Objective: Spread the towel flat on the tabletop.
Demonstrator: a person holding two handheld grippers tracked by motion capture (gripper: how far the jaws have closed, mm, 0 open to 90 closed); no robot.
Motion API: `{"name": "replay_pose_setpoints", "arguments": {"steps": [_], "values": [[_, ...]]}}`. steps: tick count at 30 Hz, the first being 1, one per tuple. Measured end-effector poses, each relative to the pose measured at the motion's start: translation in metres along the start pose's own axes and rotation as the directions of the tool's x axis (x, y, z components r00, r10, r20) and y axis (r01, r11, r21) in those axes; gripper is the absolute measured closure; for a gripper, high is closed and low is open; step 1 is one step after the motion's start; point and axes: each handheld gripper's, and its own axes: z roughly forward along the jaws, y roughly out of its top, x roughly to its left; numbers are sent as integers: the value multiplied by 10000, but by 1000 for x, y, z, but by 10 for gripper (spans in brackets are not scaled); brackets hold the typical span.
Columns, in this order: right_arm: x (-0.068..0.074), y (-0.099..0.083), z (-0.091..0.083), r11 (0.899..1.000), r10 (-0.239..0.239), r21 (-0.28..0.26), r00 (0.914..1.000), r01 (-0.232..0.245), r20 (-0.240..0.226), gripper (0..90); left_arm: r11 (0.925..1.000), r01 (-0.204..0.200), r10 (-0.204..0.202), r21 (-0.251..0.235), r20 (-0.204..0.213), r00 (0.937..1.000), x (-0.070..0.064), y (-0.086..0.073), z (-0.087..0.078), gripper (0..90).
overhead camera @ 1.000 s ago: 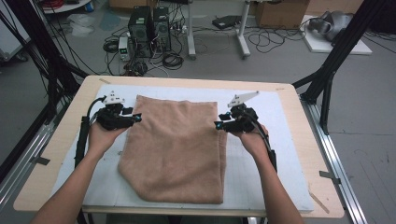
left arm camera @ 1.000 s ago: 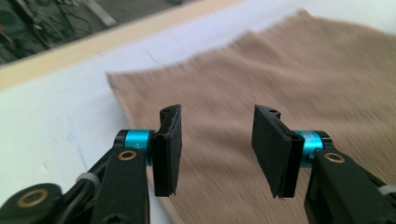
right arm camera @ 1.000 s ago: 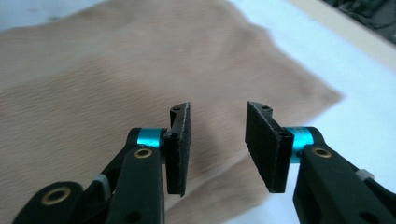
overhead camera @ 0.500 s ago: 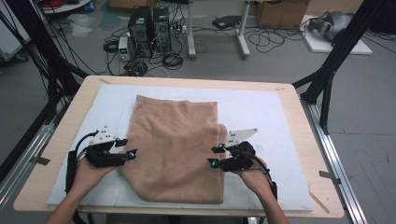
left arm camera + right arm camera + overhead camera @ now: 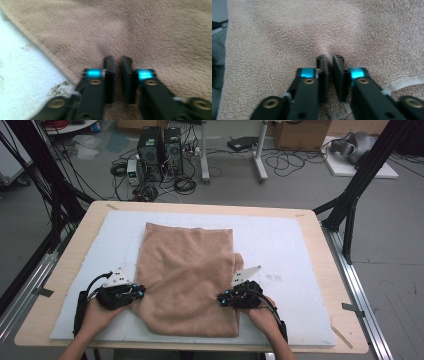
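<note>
Jaws of left gripper [image 5: 118,60] and right gripper [image 5: 329,58] pinching towel [image 5: 187,275].

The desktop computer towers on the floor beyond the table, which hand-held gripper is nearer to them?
Left. The left hand-held gripper pinches the towel at its left edge, below the computer towers; the right hand-held gripper grips the towel's right edge, farther across.

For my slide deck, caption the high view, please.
Two hand-held grippers, left and right, pinch a tan towel's side edges on a white mat.
</note>
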Motion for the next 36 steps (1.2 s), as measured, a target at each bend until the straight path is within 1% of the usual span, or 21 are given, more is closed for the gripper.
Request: {"name": "replay_pose_setpoints", "arguments": {"steps": [2, 3, 5, 8, 9, 10, 12, 14, 16, 17, 19, 20, 21, 23, 24, 26, 28, 29, 32, 35, 36], "values": [[3, 5, -3, 9995, -286, 108, 9995, 285, 147, 855, 9999, -4, 4, -103, -56, 10000, 0, 5, -2, 857], [4, 7, -6, 9996, -284, 48, 9995, 284, 156, 855, 9998, 6, -8, -200, -87, 10000, 1, 7, -4, 859], [4, 13, -15, 9992, -321, -219, 9994, 325, 163, 854, 9978, 214, -224, -634, -156, 9996, 5, 14, -8, 861], [-1, 23, -30, 9965, -373, -737, 9992, 384, 172, 853, 9969, 145, -179, -777, -438, 9989, 8, 26, -10, 862], [-3, 27, -34, 9950, -364, -922, 9988, 392, 318, 853, 9953, 139, -199, -961, -611, 9979, 10, 31, -11, 863], [-5, 31, -38, 9949, -388, -918, 9981, 430, 468, 853, 9941, 161, -247, -1075, -793, 9965, 13, 37, -10, 863], [-12, 40, -44, 9951, -453, -823, 9932, 543, 1073, 853, 9901, 345, -506, -1360, -1166, 9919, 20, 50, -8, 862], [-24, 46, -49, 9948, -153, -971, 9894, 295, 1441, 853, 9858, 740, -926, -1508, -1208, 9883, 31, 63, 0, 862], [-37, 51, -50, 9950, 138, -995, 9803, 60, 1970, 854, 9883, 706, -912, -1353, -1528, 9840, 38, 74, 13, 861], [-45, 52, -49, 9950, 336, -987, 9756, -123, 2169, 854, 9872, 869, -1074, -1337, -1548, 9821, 41, 77, 21, 861], [-58, 52, -43, 9960, 572, -813, 9672, -381, 2475, 853, 9886, 990, -1173, -1135, -1682, 9787, 46, 81, 39, 859], [-68, 49, -36, 9951, 879, -654, 9646, -738, 2488, 853, 9896, 1052, -1208, -978, -1705, 9779, 48, 82, 47, 858], [-75, 46, -30, 9934, 1109, -546, 9636, -1006, 2432, 853, 9888, 1248, -1367, -822, -1594, 9777, 50, 81, 54, 855], [-84, 41, -18, 9925, 1194, -26, 9623, -1225, 2444, 848, 9897, 1316, -1385, -559, -1455, 9796, 52, 80, 64, 835], [-86, 39, -13, 9913, 1265, 62, 9631, -1317, 2374, 845, 9887, 1399, -1464, -544, -1438, 9787, 52, 79, 66, 815], [-88, 38, -9, 9908, 1299, 55, 9636, -1349, 2335, 822, 9895, 1349, -1412, -522, -1450, 9793, 52, 79, 64, 736], [-86, 39, -12, 9922, 1220, -51, 9619, -1246, 2445, 764, 9909, 1235, -1302, -528, -1499, 9801, 52, 80, 55, 669], [-84, 39, -15, 9929, 1179, -156, 9622, -1177, 2456, 743, 9895, 1283, -1364, -661, -1379, 9810, 52, 80, 48, 643], [-75, 38, -31, 9935, 1105, -572, 9575, -987, 2666, 695, 9839, 1280, -1426, -1251, -1161, 9830, 49, 77, 27, 602], [-64, 35, -47, 9933, 972, -880, 9541, -751, 2832, 649, 9840, 1061, -1225, -1428, -1116, 9862, 44, 73, 8, 585], [-60, 34, -52, 9936, 883, -924, 9544, -643, 2852, 641, 9834, 1003, -1162, -1510, -1004, 9881, 43, 71, 2, 575]]}}
